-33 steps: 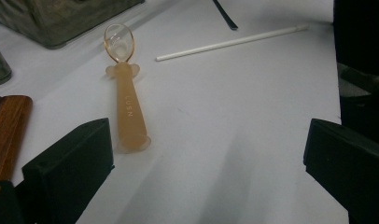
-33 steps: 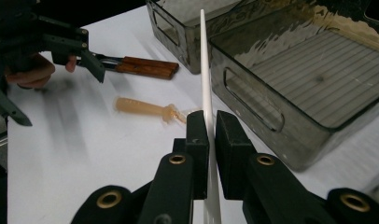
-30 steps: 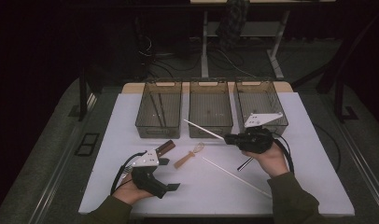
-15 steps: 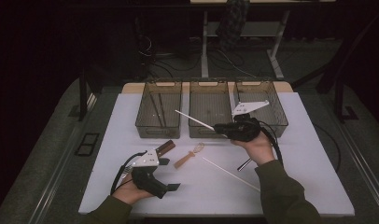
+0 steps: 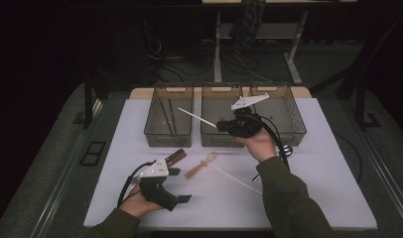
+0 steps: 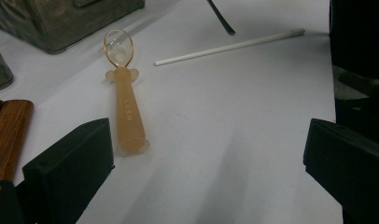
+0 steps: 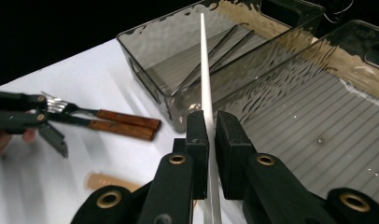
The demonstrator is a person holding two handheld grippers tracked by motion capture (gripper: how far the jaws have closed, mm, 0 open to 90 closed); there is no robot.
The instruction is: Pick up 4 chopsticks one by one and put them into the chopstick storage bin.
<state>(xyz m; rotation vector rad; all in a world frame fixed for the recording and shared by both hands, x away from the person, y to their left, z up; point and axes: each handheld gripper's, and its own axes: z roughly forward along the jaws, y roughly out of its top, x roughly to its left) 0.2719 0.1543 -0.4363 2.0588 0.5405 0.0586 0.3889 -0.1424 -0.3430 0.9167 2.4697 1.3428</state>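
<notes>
My right gripper [image 5: 221, 125] hangs over the front of the middle smoked bin [image 5: 220, 140], shut on a white chopstick [image 5: 195, 116]. The stick's free end reaches out over the left bin [image 5: 168, 135]. In the right gripper view the jaws [image 7: 212, 125] pinch the white chopstick [image 7: 205, 70], which points at the left bin [image 7: 145, 44], where dark sticks lie. My left gripper [image 5: 178, 186] rests on the white table near the front left, open with nothing between its fingers [image 6: 66, 168]. Ahead of it lie an orange spoon [image 6: 127, 109] and a second white chopstick [image 6: 229, 45].
Wooden-handled cutlery [image 5: 174, 157] lies beside the orange spoon [image 5: 201, 166] in front of the left bin. The second chopstick [image 5: 237, 180] lies mid-table. A third bin [image 5: 289, 121] stands at the back right, with a metal utensil [image 5: 287, 148] in front of it.
My right gripper has risen and moved left and away from me with the white chopstick, from the table in front of the right bin to above the middle bin. The left gripper stayed still.
</notes>
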